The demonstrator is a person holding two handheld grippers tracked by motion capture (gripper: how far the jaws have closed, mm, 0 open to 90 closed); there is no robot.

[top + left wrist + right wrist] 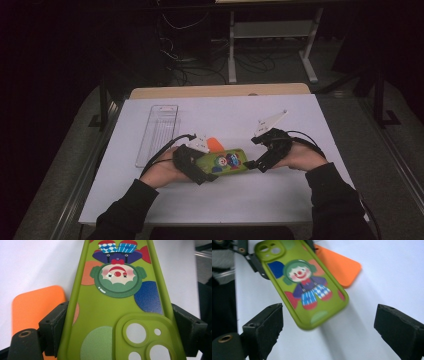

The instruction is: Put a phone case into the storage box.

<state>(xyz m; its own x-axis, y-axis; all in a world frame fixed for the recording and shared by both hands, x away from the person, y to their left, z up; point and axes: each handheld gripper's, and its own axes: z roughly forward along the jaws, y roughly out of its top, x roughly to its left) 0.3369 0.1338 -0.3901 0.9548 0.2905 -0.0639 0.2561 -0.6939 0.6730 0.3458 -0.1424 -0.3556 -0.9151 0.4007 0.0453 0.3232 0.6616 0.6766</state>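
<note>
- Your left gripper is clamped on the green rubbery phone case with a clown print, its two black pads pressing the case's long sides near the camera cut-out end.
- Your right gripper stands with its jaws wide apart and nothing between them; the case's rounded far end hangs just ahead of them, apart from both pads.
- Just behind the left gripper lies a flat orange phone case on the white table top, partly under the green one.
- Further out on the left gripper's side rests a clear plastic tray, well apart from both grippers.
- Bare white surface lies ahead of the right gripper and beyond it to the table's far edge; the near edge runs close under your forearms.
- The green case shows a green-haired clown in blue checked trousers, with coloured dots round it and a raised lens frame.
</note>
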